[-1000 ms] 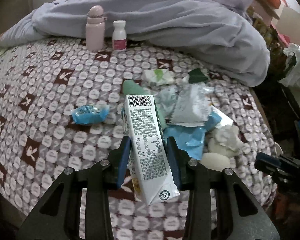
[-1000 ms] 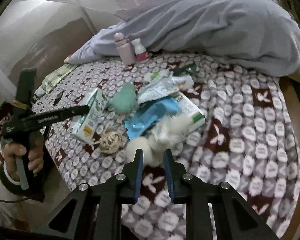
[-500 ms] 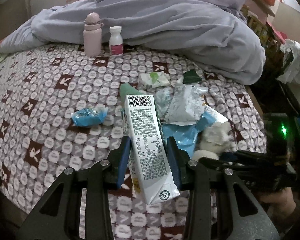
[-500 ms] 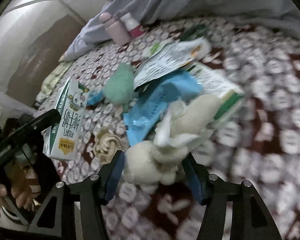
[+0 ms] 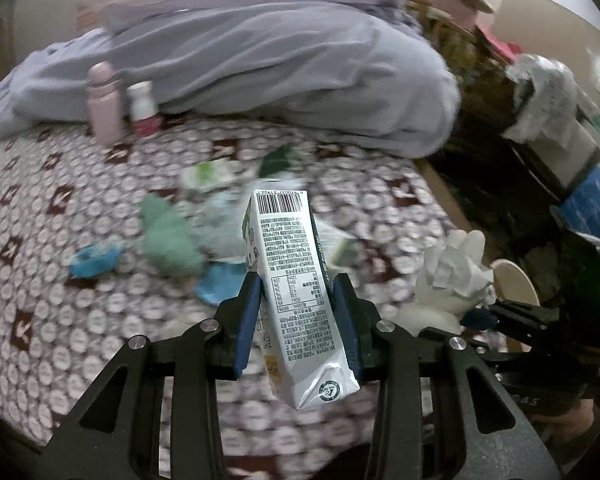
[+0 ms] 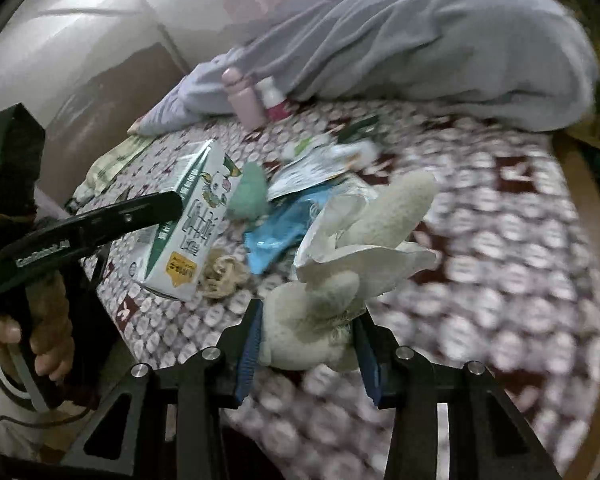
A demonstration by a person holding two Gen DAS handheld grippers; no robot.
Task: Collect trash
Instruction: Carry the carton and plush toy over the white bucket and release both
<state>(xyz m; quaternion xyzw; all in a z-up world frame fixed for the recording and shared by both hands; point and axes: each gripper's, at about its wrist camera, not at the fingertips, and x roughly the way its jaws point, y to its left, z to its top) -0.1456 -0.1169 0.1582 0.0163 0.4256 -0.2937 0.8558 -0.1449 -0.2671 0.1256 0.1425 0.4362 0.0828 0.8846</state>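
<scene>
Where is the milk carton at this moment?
The milk carton is clamped in the left tool, lifted above the patterned bedspread; in the right wrist view it hangs at the left, beside the green pouch.

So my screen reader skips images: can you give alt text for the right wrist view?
The right gripper is closed on a crumpled wad of white tissue above a patterned bedspread. At left, the left gripper holds a milk carton; wrappers litter the bed behind.
</scene>
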